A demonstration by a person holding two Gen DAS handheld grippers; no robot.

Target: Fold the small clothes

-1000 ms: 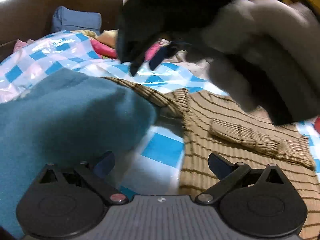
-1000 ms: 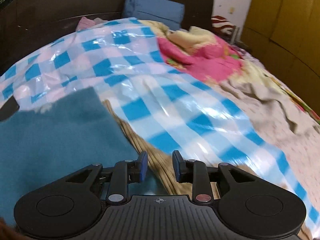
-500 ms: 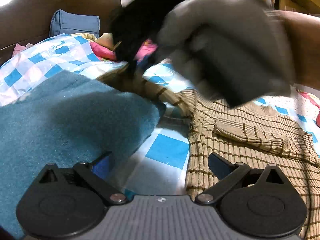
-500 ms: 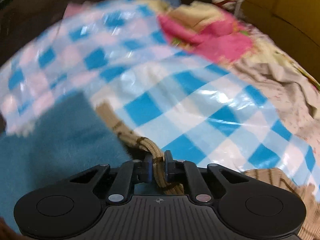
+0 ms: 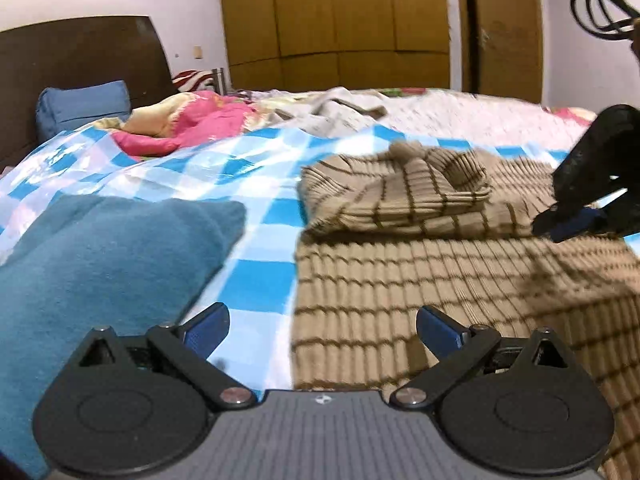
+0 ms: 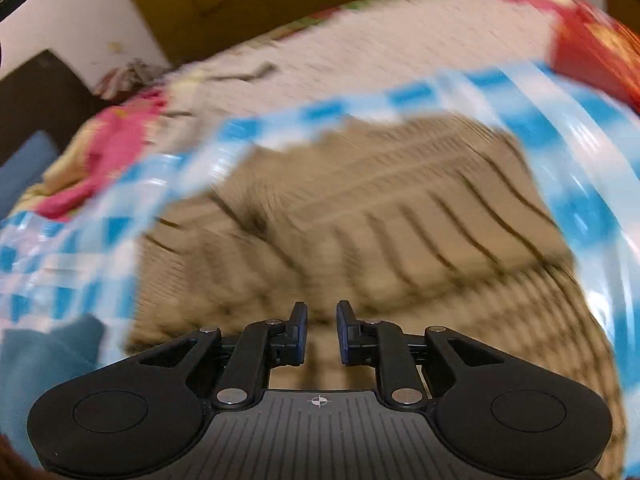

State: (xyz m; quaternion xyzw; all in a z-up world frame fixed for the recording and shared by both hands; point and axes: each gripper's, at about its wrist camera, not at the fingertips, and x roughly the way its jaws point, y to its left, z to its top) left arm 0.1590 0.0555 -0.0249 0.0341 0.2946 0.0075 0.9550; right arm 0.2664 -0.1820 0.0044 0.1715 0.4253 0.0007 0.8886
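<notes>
A tan ribbed sweater with dark stripes (image 5: 420,280) lies on the blue-and-white checked sheet (image 5: 260,160). Both sleeves are folded in over its body (image 5: 400,192). My left gripper (image 5: 322,326) is wide open and empty, low over the sweater's near left edge. My right gripper (image 6: 321,334) hovers over the sweater (image 6: 380,216) with its jaws slightly apart and nothing between them; this view is blurred. The right gripper also shows in the left wrist view (image 5: 576,220) at the far right, over the sweater's right side.
A folded teal garment (image 5: 100,248) lies left of the sweater. A pink and yellow pile (image 5: 188,128), a blue pillow (image 5: 84,104) and a dark headboard (image 5: 80,56) are at the back left. Wooden wardrobes (image 5: 340,20) stand behind the bed.
My right gripper carried the left sleeve across onto the sweater's body, let it go, and moved off to the right. My left gripper stayed open and shifted its view rightward.
</notes>
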